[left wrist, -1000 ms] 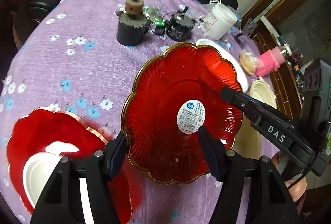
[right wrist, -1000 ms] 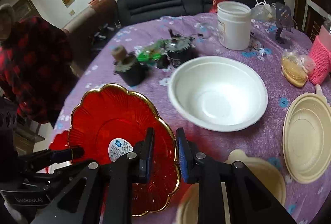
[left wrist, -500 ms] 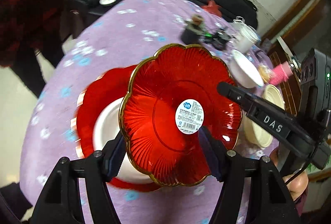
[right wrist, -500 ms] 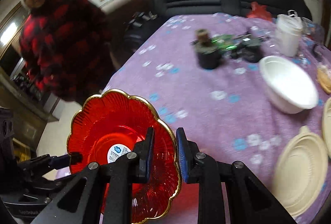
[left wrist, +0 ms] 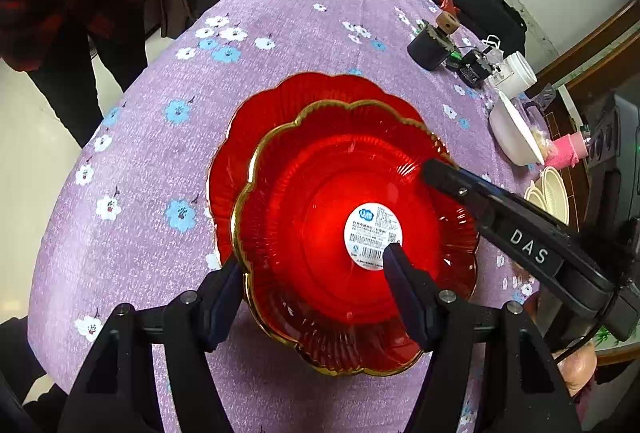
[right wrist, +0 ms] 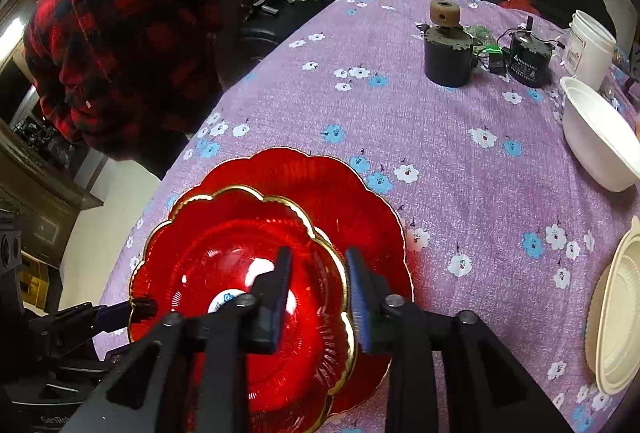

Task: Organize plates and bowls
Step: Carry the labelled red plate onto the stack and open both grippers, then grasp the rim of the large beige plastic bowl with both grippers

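A person in a red checked jacket (right wrist: 116, 45) is standing at the left, beyond the edge of the tabletop (right wrist: 440, 169) with its purple flowered cloth. Nearer, the left gripper (left wrist: 310, 273) is reaching over the rim of the gold-rimmed red plate (left wrist: 320, 241); its jaws are standing wide, one outside the rim and one inside near the white sticker (left wrist: 373, 231), and I cannot tell if the pads are pressing on it. This plate is lying on top of a second red plate (right wrist: 360, 205), which is resting on the tabletop and showing behind it as a red crescent. At the right side of the gold-rimmed plate, the right gripper (right wrist: 316, 293) is opening its jaws; the plate's rim is passing between them with a gap to the outer pad. Behind the plates, two dark cylinders (right wrist: 446, 61) are standing well apart from them. Right of these are a white tub (right wrist: 590, 49) and a white bowl (right wrist: 596, 141). Cream lids (right wrist: 616, 313) are lying at the far right edge
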Motion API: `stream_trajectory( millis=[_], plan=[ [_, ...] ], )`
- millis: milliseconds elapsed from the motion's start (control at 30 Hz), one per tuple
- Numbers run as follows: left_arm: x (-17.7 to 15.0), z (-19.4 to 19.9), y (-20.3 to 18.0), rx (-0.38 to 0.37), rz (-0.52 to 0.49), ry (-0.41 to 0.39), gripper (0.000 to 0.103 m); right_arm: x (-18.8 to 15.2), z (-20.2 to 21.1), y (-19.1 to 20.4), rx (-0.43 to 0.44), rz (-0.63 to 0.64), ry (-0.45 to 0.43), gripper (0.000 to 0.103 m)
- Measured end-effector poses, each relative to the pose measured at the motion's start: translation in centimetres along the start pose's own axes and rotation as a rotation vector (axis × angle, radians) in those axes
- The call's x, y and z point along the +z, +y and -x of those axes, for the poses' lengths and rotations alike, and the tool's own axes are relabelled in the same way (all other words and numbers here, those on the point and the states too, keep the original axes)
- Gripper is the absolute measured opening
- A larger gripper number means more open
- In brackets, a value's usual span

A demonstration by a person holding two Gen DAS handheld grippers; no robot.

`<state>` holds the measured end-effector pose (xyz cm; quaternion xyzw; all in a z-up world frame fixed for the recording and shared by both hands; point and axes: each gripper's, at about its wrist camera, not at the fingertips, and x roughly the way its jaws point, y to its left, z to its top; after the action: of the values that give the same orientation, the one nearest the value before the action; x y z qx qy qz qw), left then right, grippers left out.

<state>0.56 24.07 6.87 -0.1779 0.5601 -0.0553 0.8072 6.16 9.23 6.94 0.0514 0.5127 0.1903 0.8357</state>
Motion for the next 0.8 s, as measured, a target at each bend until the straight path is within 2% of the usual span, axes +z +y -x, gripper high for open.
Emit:
stream_trajectory(
  millis=[167,267,367,467,600,800],
  plan=[
    [-0.4,0.4,0.4,-0.018,0.018,-0.026,0.069,-0.8,2.5,-0.3,-0.033,0.02,-0.124,0.063],
    [-1.3,1.3,1.3,-0.025,0.048,-0.064,0.069,-2.4,5.3,-1.4,-0.046,0.008,-0.208,0.065],
    [-4.2,3.8,1.5,0.012,0.047,-0.167,0.072,-5.1,7.3,-2.6,-0.058,0.011,-0.265,0.074],
    [-7.7,5.7,0.5,-0.033,0.036,-0.251,0.081,-8.4,8.0,-3.8,-0.077,0.015,-0.281,0.074],
    [-10.7,6.3,-2.3,-0.106,-0.013,-0.29,0.081,-10.9,7.4,-4.9,-0.053,-0.016,-0.253,0.074],
    [-12.1,6.3,-7.0,-0.093,-0.151,-0.302,0.081,-12.6,7.9,-5.7,-0.03,-0.006,-0.248,0.074]
  ],
)
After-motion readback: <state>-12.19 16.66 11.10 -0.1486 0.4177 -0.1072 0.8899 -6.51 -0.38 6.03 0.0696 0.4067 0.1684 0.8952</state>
